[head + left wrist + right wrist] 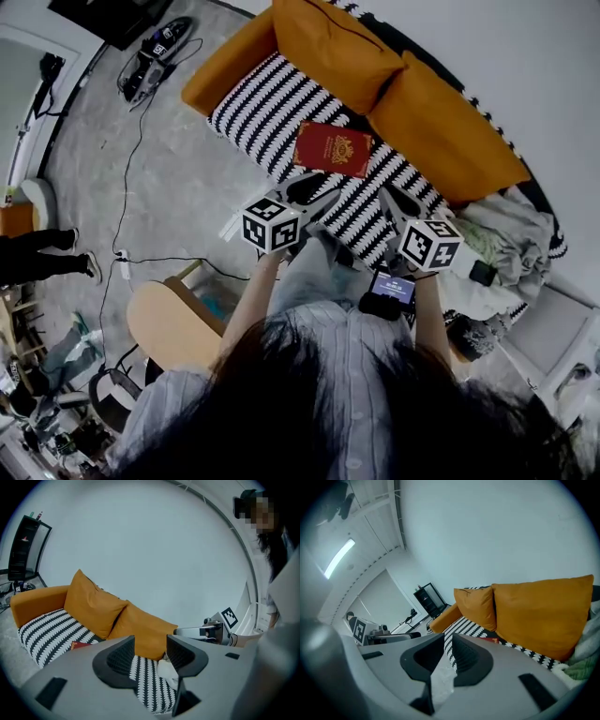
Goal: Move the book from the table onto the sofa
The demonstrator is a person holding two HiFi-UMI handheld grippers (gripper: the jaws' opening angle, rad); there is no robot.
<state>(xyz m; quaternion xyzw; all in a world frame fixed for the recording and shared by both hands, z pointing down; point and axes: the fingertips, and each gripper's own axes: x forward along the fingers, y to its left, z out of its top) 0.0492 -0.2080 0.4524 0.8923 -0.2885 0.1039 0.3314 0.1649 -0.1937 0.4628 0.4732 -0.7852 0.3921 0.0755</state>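
One sofa with a black-and-white striped seat is filling the upper middle of the head view. Two orange cushions are leaning along its back. One heap of pale cloth is lying at its right end. One red book is lying flat on the striped seat, just below the cushions. Two grippers are hovering over the seat's front edge, below the book and apart from it. The left gripper is holding its jaws wide apart with nothing between them. The right gripper is showing its jaws closed together, empty. One black cable is trailing across the floor at the left.
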